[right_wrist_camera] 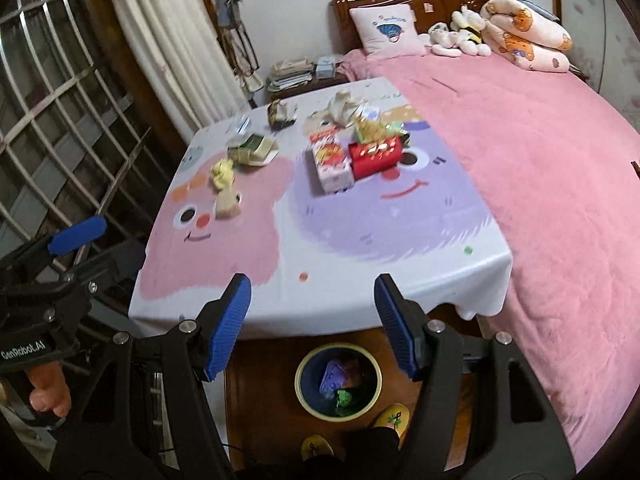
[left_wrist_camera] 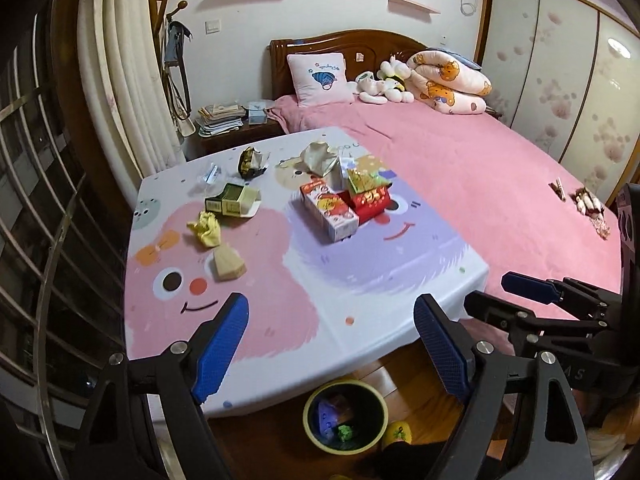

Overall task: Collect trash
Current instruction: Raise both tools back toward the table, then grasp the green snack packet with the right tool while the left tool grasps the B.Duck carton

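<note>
Trash lies scattered on a small table (left_wrist_camera: 280, 320) with a cartoon cloth: a yellow crumpled wrapper (left_wrist_camera: 206, 230), a beige wedge-shaped piece (left_wrist_camera: 228, 266), a green and cream box (left_wrist_camera: 232, 200), a white and red carton (left_wrist_camera: 330, 212), a red packet (left_wrist_camera: 370, 200), crumpled paper (left_wrist_camera: 320, 156) and a dark wrapper (left_wrist_camera: 250, 162). A round bin (left_wrist_camera: 346, 416) with a pale yellow rim stands on the floor under the near table edge, with some trash inside. My left gripper (left_wrist_camera: 332, 340) hovers open and empty above the near edge. My right gripper (right_wrist_camera: 314, 324) is likewise open and empty over the bin (right_wrist_camera: 338, 380).
A bed with a pink cover (left_wrist_camera: 480, 168) borders the table on the right, with pillows and plush toys at its head. A nightstand with papers (left_wrist_camera: 224, 120) stands behind the table. A window grille (right_wrist_camera: 60, 100) and curtain are on the left. Yellow slippers (right_wrist_camera: 394, 416) show by the bin.
</note>
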`<move>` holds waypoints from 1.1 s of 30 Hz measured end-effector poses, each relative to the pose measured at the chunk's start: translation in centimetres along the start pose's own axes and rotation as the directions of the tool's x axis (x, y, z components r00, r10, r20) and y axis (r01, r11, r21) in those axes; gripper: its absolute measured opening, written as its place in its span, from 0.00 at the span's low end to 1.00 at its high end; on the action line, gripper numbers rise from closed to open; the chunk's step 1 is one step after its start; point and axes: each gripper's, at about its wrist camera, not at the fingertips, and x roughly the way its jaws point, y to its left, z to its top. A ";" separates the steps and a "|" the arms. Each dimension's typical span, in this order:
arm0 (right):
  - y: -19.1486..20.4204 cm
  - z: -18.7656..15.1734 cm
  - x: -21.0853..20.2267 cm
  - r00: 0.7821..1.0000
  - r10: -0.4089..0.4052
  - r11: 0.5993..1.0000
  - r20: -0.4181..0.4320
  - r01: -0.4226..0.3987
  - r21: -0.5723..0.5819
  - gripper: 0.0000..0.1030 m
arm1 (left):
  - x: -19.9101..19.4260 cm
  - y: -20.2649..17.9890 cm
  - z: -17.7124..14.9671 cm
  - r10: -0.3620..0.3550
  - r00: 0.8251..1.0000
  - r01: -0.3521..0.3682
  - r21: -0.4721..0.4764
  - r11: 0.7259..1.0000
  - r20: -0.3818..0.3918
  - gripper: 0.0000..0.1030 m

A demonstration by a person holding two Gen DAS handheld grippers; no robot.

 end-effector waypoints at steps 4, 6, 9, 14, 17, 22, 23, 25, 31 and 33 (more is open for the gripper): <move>-1.8 2.8 1.5 1.000 0.015 0.999 -0.002 -0.015 0.035 0.60 | 2.2 0.2 3.0 0.007 1.000 -0.008 -0.027 1.000 -0.009 0.83; -2.9 4.4 2.8 1.000 0.020 0.999 -0.011 -0.019 0.046 0.60 | 3.9 0.4 4.6 0.019 1.000 -0.020 -0.048 0.999 -0.018 0.83; -5.4 7.5 5.9 0.998 0.050 0.997 -0.029 -0.049 0.058 0.60 | 7.5 0.5 7.0 0.032 0.999 -0.035 -0.081 0.996 -0.042 0.83; -10.0 12.4 12.6 0.987 0.139 0.987 -0.086 -0.131 0.088 0.60 | 15.9 0.5 11.2 0.078 0.990 -0.095 -0.135 0.986 -0.121 0.83; -12.6 15.4 16.8 0.977 0.156 0.986 -0.144 -0.144 0.087 0.60 | 22.0 0.3 13.3 0.097 0.976 -0.133 -0.181 0.975 -0.193 0.83; -16.3 19.9 23.4 0.954 0.197 0.980 -0.226 -0.182 0.085 0.60 | 30.8 0.0 15.6 0.121 0.947 -0.195 -0.236 0.952 -0.296 0.83; -17.0 20.8 24.9 0.948 0.203 0.978 -0.246 -0.187 0.088 0.60 | 32.0 0.1 15.8 0.129 0.942 -0.209 -0.240 0.948 -0.310 0.83; -18.2 22.0 27.5 0.936 0.214 0.976 -0.279 -0.193 0.102 0.60 | 34.7 0.5 16.2 0.140 0.929 -0.236 -0.256 0.938 -0.343 0.83; -20.5 24.5 35.1 0.899 0.250 0.965 -0.359 -0.204 0.163 0.60 | 40.2 2.4 16.7 0.160 0.894 -0.299 -0.290 0.909 -0.418 0.80; -20.6 24.9 37.0 0.891 0.255 0.964 -0.376 -0.203 0.173 0.60 | 41.7 2.8 16.9 0.161 0.884 -0.311 -0.296 0.903 -0.438 0.80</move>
